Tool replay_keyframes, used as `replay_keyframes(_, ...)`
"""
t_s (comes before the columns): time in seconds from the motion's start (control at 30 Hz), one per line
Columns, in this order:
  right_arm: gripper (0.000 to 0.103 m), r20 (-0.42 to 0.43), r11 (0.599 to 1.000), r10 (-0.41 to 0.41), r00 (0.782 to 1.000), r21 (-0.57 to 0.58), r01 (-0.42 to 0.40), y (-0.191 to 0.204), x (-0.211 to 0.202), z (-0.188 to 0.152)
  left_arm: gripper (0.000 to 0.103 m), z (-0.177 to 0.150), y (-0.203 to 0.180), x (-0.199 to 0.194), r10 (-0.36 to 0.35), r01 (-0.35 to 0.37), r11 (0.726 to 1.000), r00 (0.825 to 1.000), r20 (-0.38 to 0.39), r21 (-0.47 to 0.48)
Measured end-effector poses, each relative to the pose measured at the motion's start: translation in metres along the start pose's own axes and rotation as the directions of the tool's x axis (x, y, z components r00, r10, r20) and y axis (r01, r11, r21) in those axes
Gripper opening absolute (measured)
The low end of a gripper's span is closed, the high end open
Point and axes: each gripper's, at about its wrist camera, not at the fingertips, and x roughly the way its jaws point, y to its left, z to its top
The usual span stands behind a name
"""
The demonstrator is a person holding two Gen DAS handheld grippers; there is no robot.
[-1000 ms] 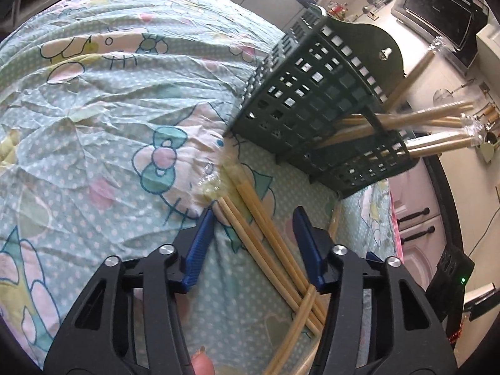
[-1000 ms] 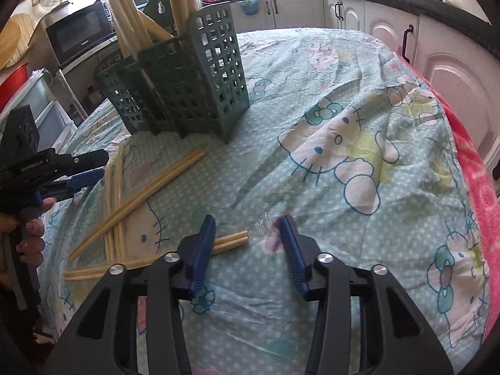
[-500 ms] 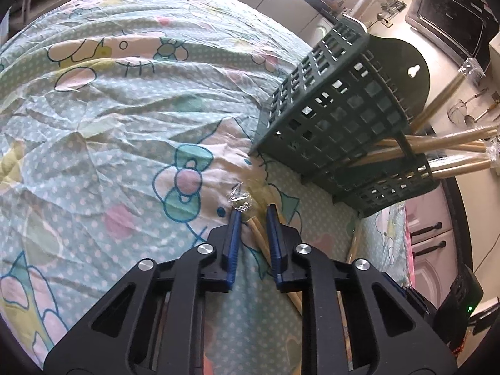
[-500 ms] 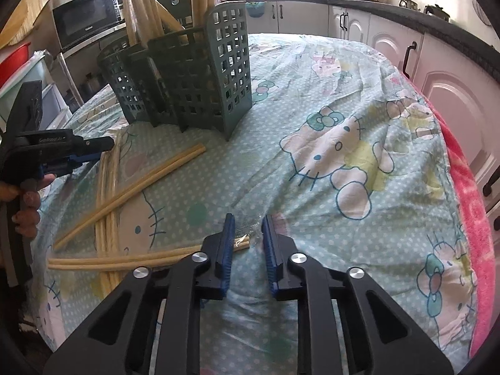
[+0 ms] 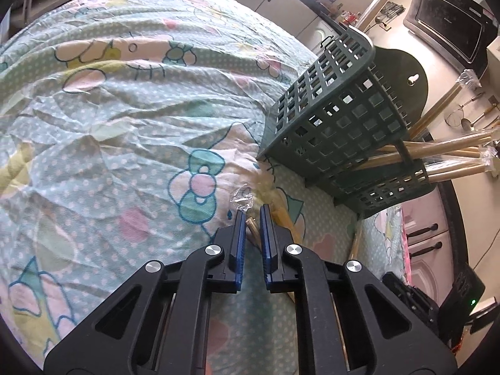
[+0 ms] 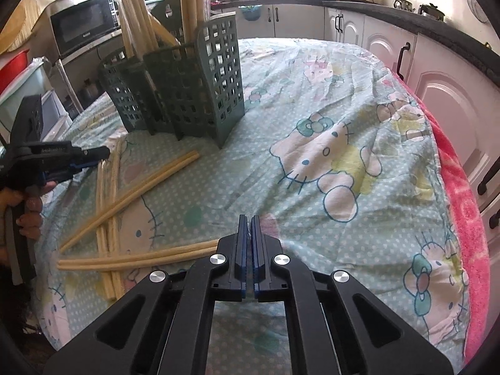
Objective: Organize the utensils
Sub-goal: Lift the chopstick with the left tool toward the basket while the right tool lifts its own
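Note:
Wrapped pairs of pale wooden chopsticks lie on the cartoon-print cloth. My left gripper (image 5: 251, 210) has its jaws closing on the end of one pair (image 5: 251, 226), the pads pressing it, with crinkled clear wrap (image 5: 242, 195) sticking out ahead. From the right wrist view that left gripper (image 6: 93, 157) sits over the leftmost sticks (image 6: 109, 193). My right gripper (image 6: 250, 218) is closing to a sliver on the thin wrapper tip of another pair (image 6: 140, 254), which runs off to the left. The green slotted basket (image 6: 193, 87) (image 5: 337, 118) holds more chopsticks (image 6: 187, 6) upright.
A third loose pair (image 6: 140, 184) lies diagonally across the others. A person's hand (image 6: 28, 215) holds the left tool. A pink towel (image 6: 462, 203) runs along the table's right edge. White cabinets (image 6: 437, 93) and a microwave (image 6: 84, 22) stand beyond.
Both grippers went from wide open to nearly together: the left closed around the chopstick ends, the right onto the wrapper tip of its pair. Neither hand shifted much.

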Motion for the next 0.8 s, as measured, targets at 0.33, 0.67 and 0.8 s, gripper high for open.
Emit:
replay_keyframes(0.33, 0.002, 0.046, 1.000, 0.010, 0.999, 0.002, -0.011, 0.002, -0.022, 0.010, 0.005, 0.006, 0.018, -0.043, 0.024, -0.023, 1.000, 0.995, 0.099, -0.006)
replay_keyframes(0.67, 0.001, 0.071, 1.000, 0.010, 0.997, -0.009, -0.009, 0.002, -0.043, 0.011, 0.005, 0.010, 0.016, -0.079, 0.019, -0.022, 1.000, 0.985, 0.174, 0.018)
replay_keyframes(0.8, 0.001, 0.109, 0.999, 0.029, 0.994, -0.018, -0.027, 0.007, -0.059, 0.016, 0.004, 0.011, 0.011, -0.096, 0.025, -0.036, 0.998, 0.978, 0.207, 0.051)
